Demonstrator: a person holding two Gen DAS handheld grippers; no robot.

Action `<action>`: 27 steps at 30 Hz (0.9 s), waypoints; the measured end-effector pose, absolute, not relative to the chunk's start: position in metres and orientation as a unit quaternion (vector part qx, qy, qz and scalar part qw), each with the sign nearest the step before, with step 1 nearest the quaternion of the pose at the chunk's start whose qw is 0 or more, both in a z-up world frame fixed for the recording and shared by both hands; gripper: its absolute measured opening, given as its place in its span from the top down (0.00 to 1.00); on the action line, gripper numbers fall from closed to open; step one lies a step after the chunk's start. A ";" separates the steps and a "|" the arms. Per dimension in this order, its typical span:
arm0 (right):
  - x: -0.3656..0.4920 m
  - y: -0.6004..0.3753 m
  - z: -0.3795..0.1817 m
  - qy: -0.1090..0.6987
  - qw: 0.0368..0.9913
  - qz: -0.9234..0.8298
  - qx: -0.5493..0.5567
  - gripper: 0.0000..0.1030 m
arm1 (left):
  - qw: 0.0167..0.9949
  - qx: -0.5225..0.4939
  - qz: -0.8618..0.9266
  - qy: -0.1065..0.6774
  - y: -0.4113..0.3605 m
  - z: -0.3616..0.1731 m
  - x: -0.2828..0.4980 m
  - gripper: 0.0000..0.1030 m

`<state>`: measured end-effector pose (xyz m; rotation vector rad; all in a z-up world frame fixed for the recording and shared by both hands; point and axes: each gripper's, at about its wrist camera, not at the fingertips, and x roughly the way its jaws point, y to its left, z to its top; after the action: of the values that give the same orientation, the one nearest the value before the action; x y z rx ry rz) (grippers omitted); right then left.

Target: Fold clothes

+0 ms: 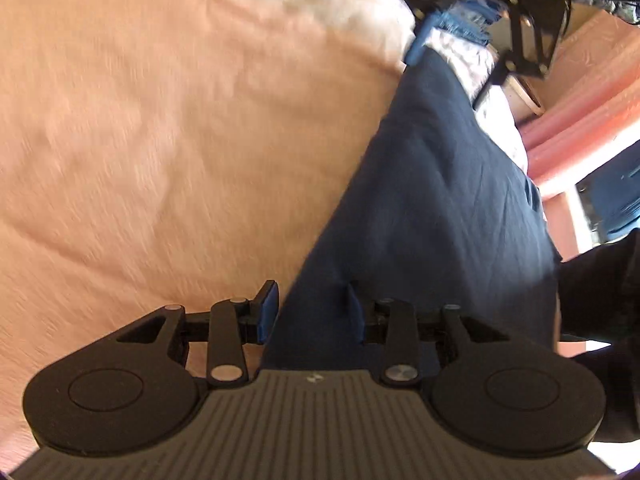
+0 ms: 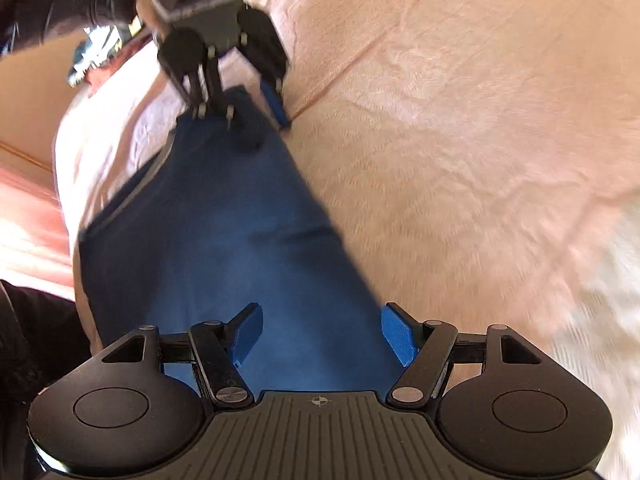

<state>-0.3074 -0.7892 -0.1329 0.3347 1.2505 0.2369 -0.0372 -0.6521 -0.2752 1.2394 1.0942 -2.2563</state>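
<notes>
1. Blue garment (image 2: 224, 240) lies as a long strip on the pink bedspread (image 2: 460, 140), its long axis running from one gripper to the other.
2. Right gripper (image 2: 320, 336): jaws wide, cloth between them at the near end, not pinched.
3. Left gripper (image 1: 310, 312): jaws part-open astride the cloth at the opposite end; grip not evident.
4. Each gripper sits at its own end; neither is nearer.
5. White fabric (image 2: 132, 132) lies beside the strip's left edge. Nothing blocks a fold, I judge.
</notes>
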 end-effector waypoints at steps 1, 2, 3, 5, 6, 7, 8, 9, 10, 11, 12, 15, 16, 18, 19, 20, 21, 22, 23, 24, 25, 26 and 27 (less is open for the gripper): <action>-0.299 -0.798 -0.142 0.580 0.787 0.124 0.169 0.33 | 0.171 0.435 -0.790 0.397 -0.649 -0.279 -0.035 0.76; -0.290 -0.805 -0.155 0.583 0.777 0.142 0.189 0.33 | 0.177 0.436 -0.786 0.400 -0.645 -0.278 -0.033 0.84; -0.280 -0.811 -0.167 0.586 0.766 0.159 0.209 0.33 | 0.183 0.437 -0.783 0.403 -0.640 -0.277 -0.031 0.88; -0.265 -0.821 -0.193 0.597 0.738 0.194 0.246 0.38 | 0.200 0.438 -0.779 0.402 -0.630 -0.273 -0.027 0.89; -0.266 -0.821 -0.201 0.609 0.724 0.210 0.249 0.75 | 0.209 0.439 -0.777 0.400 -0.624 -0.271 -0.026 0.89; -0.267 -0.822 -0.208 0.620 0.709 0.225 0.250 0.79 | 0.213 0.441 -0.776 0.398 -0.620 -0.270 -0.026 0.90; -0.275 -0.825 -0.208 0.622 0.704 0.233 0.252 0.82 | 0.218 0.443 -0.774 0.397 -0.616 -0.270 -0.026 0.90; -0.287 -0.832 -0.207 0.624 0.701 0.231 0.256 0.82 | 0.220 0.444 -0.773 0.397 -0.615 -0.269 -0.026 0.90; -0.299 -0.839 -0.206 0.626 0.698 0.228 0.260 0.82 | 0.222 0.445 -0.772 0.397 -0.614 -0.268 -0.026 0.90; -0.309 -0.844 -0.206 0.624 0.699 0.220 0.271 0.82 | 0.224 0.446 -0.771 0.396 -0.614 -0.267 -0.027 0.89; -0.319 -0.850 -0.205 0.622 0.700 0.211 0.282 0.82 | 0.226 0.447 -0.770 0.395 -0.615 -0.266 -0.027 0.88; -0.335 -0.855 -0.200 0.605 0.715 0.188 0.295 0.81 | 0.236 0.451 -0.765 0.395 -0.618 -0.259 -0.018 0.85; -0.336 -0.854 -0.197 0.600 0.724 0.180 0.290 0.75 | 0.245 0.457 -0.760 0.392 -0.618 -0.255 -0.013 0.85; -0.341 -0.855 -0.189 0.590 0.741 0.152 0.281 0.53 | 0.263 0.467 -0.751 0.385 -0.620 -0.247 -0.004 0.87; -0.345 -0.857 -0.186 0.585 0.749 0.135 0.278 0.35 | 0.271 0.472 -0.747 0.382 -0.620 -0.242 0.001 0.90; -0.353 -0.860 -0.181 0.573 0.759 0.119 0.286 0.31 | 0.280 0.478 -0.742 0.379 -0.621 -0.238 0.006 0.91; -0.362 -0.864 -0.177 0.559 0.768 0.103 0.296 0.31 | 0.288 0.480 -0.738 0.376 -0.621 -0.234 0.010 0.91; -0.368 -0.864 -0.178 0.560 0.766 0.101 0.298 0.31 | 0.290 0.465 -0.745 0.381 -0.620 -0.229 0.013 0.91; -0.375 -0.864 -0.180 0.563 0.763 0.101 0.300 0.31 | 0.289 0.455 -0.751 0.381 -0.619 -0.226 0.010 0.91; -0.381 -0.864 -0.182 0.566 0.761 0.100 0.302 0.31 | 0.287 0.447 -0.757 0.380 -0.618 -0.225 0.006 0.90; -0.388 -0.864 -0.184 0.569 0.758 0.099 0.305 0.31 | 0.282 0.450 -0.760 0.374 -0.617 -0.229 -0.002 0.89; -0.395 -0.863 -0.186 0.571 0.755 0.098 0.307 0.31 | 0.279 0.463 -0.757 0.368 -0.616 -0.237 -0.009 0.89; -0.401 -0.863 -0.187 0.574 0.752 0.097 0.309 0.36 | 0.274 0.486 -0.746 0.362 -0.614 -0.247 -0.016 0.88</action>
<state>-0.4011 -0.8630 -0.1874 0.6741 1.2531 0.2123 -0.0161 -0.6137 -0.2474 1.3077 0.9730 -2.0071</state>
